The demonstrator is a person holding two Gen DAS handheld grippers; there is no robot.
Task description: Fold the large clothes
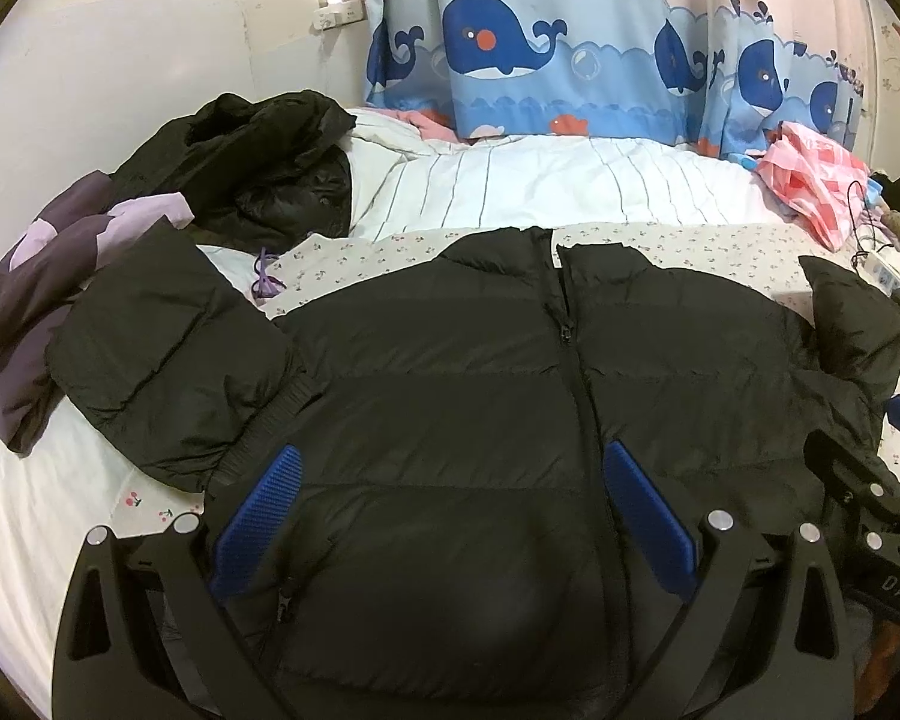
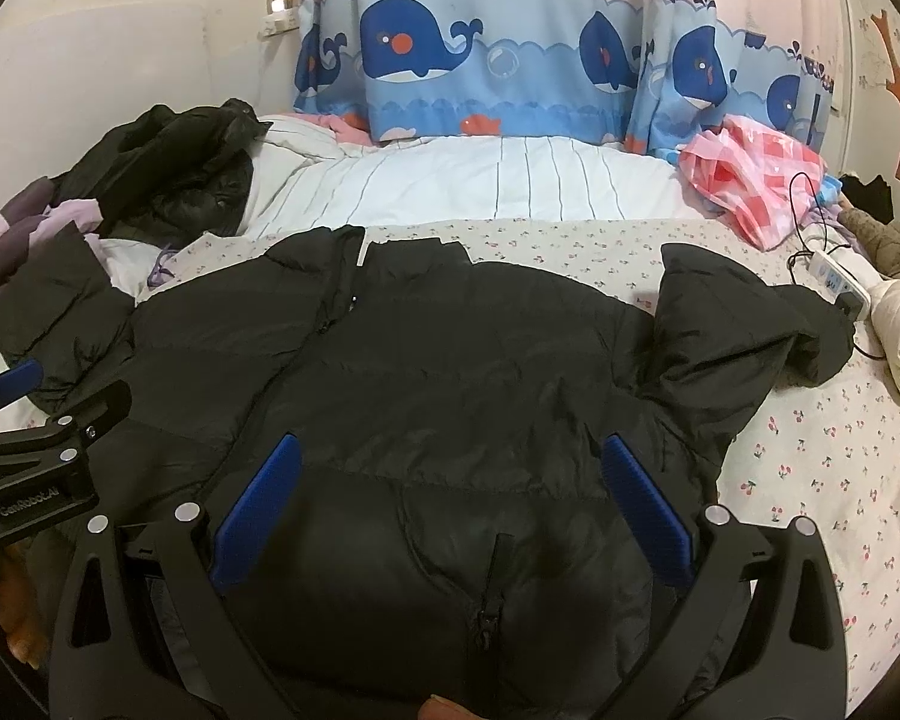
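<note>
Both blue-padded grippers, left [image 1: 447, 516] and right [image 2: 450, 510], hover wide open over the black quilted puffer jacket [image 1: 450, 384], spread front-up on the floral bedsheet [image 2: 810, 456]. Folding hasn't begun; a sleeve grab looks next.

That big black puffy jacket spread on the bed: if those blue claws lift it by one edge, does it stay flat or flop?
The black puffer jacket would probably flop; its sleeve already lies crumpled. Its quilted puffiness suggests it is light for its bulk. The shell looks slightly shiny, so it may slip between the open left gripper and right gripper fingers.
</note>
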